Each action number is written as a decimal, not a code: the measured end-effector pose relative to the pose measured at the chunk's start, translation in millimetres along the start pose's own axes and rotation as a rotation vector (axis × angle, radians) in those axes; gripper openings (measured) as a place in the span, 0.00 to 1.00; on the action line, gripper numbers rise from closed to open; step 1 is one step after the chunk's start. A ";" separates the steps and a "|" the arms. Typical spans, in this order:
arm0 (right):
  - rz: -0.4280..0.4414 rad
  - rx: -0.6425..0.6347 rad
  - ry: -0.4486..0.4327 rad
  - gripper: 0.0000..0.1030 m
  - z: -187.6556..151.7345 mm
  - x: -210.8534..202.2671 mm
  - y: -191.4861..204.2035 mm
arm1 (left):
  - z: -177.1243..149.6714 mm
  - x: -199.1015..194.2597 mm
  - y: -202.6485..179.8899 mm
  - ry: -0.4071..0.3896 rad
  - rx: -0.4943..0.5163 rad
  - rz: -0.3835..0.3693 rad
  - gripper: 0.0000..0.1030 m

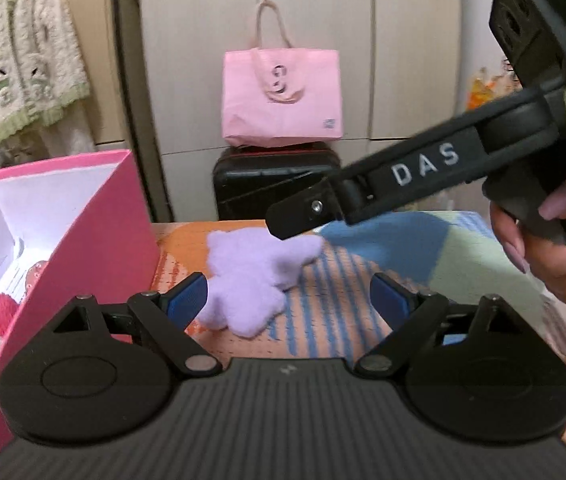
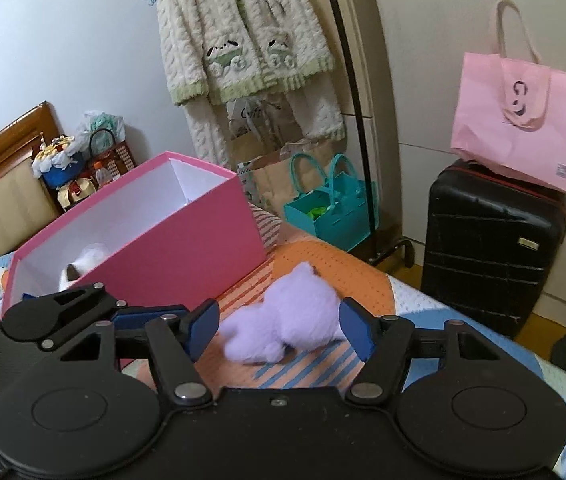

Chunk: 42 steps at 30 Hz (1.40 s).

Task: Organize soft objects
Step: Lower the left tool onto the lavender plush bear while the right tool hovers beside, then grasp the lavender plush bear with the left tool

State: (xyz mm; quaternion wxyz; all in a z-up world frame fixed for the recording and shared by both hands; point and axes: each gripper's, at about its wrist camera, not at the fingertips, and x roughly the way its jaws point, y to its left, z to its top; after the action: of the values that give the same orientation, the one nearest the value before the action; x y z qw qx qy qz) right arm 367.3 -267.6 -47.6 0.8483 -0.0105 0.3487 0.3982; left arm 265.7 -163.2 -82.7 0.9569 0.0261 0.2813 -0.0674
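Beside the pink box [image 2: 187,232] on the patterned bedspread [image 2: 323,264] lies the lilac plush [image 2: 291,320], between both parted, empty grippers: left gripper [image 1: 287,292], right gripper [image 2: 279,328]. Only the right view shows the teal bag [image 2: 331,208].

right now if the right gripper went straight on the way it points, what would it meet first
Most likely the purple plush toy on the bedspread: it lies just ahead between the open right gripper pads, though depth is uncertain.
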 end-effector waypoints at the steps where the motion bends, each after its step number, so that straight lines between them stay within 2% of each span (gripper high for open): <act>1: 0.013 0.003 0.009 0.66 2.3 7.0 -4.7 | 0.1 5.9 0.9 0.012 0.000 0.015 0.82; 4: 0.039 0.015 0.037 0.55 9.4 29.2 -16.2 | 0.3 21.5 7.4 0.076 -0.006 0.057 0.79; 9: 0.058 0.019 0.059 0.54 10.3 53.9 -25.3 | -0.2 30.0 22.4 0.086 -0.073 0.082 0.79; 13: 0.042 0.008 0.107 0.55 7.4 64.6 -27.5 | -2.0 37.9 31.4 0.143 -0.131 0.043 0.79; 16: 0.057 0.009 0.116 0.55 5.7 65.4 -28.8 | -4.7 43.0 35.8 0.178 -0.155 -0.009 0.73; 17: 0.056 0.020 0.122 0.55 4.9 64.2 -29.7 | -4.4 41.2 36.1 0.164 -0.151 -0.005 0.64; 22: 0.069 0.039 0.145 0.55 -2.7 55.4 -28.9 | -3.6 34.8 40.9 0.154 -0.159 -0.022 0.49; 24: 0.065 0.030 0.151 0.53 -5.3 53.3 -26.1 | -3.3 37.8 41.0 0.149 -0.163 -0.040 0.49; 28: 0.060 0.073 0.145 0.53 -8.9 53.1 -31.5 | -6.5 39.4 34.6 0.136 -0.124 -0.024 0.49; 30: 0.064 0.089 0.138 0.55 -11.7 53.6 -32.5 | -8.4 40.0 32.7 0.147 -0.093 -0.020 0.50; 34: 0.095 0.115 0.161 0.56 -16.0 49.7 -33.8 | -6.0 36.0 34.8 0.180 -0.100 -0.036 0.50; 37: 0.070 0.107 0.155 0.54 -19.7 47.6 -29.1 | -7.2 35.8 34.4 0.169 -0.101 -0.041 0.48; 42: 0.026 0.139 0.137 0.48 -23.7 42.1 -23.4 | -6.0 30.7 41.0 0.156 -0.121 -0.103 0.43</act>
State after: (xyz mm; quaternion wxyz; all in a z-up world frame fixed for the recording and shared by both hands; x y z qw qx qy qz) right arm 388.0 -262.5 -96.8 0.8158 0.0256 0.4329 0.3826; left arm 293.9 -125.7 -103.8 0.9272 -0.0412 0.3594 -0.0971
